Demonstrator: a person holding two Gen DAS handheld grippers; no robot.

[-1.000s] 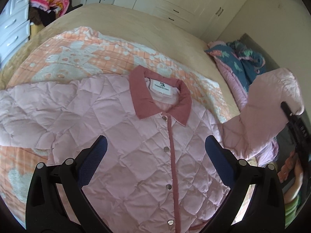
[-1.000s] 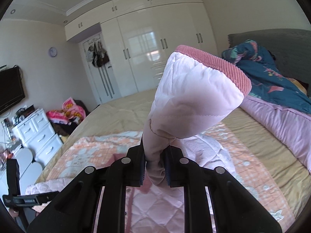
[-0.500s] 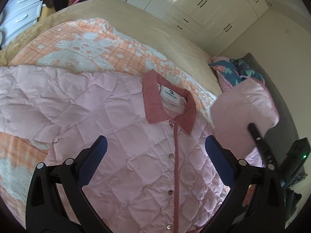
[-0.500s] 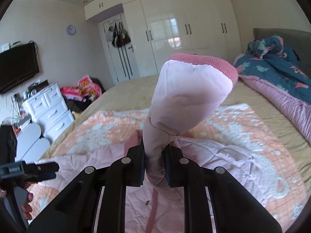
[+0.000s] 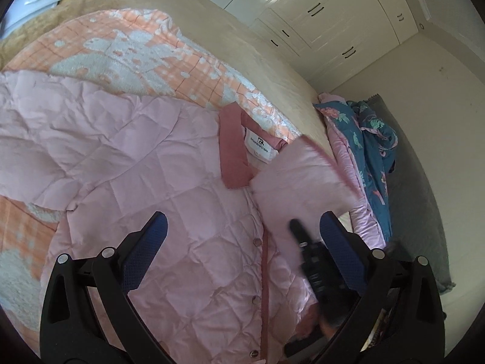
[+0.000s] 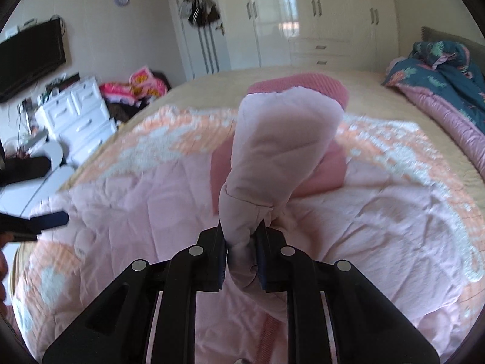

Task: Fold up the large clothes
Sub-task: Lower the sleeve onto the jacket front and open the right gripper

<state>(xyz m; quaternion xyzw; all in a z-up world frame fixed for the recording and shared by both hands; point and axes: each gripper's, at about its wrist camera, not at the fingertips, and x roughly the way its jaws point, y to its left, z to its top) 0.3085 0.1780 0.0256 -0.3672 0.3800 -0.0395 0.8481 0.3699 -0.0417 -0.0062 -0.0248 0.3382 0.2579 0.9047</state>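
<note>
A pink quilted jacket with a dusty-red collar lies front-up on the bed, snaps closed. My left gripper is open and empty, hovering above the jacket's chest. My right gripper is shut on the jacket's sleeve, whose red cuff sticks up ahead of the fingers. In the left wrist view the sleeve is carried over the jacket's front, covering the collar's right side, with the right gripper under it.
An orange-and-white blanket lies under the jacket on a beige bedspread. A blue and pink duvet is piled at the headboard. White drawers and a heap of clothes stand left of the bed. Wardrobes line the far wall.
The right gripper has swung the sleeve from out at the side inward and down across the jacket's front. The left gripper has stayed open, drifting over the jacket.
</note>
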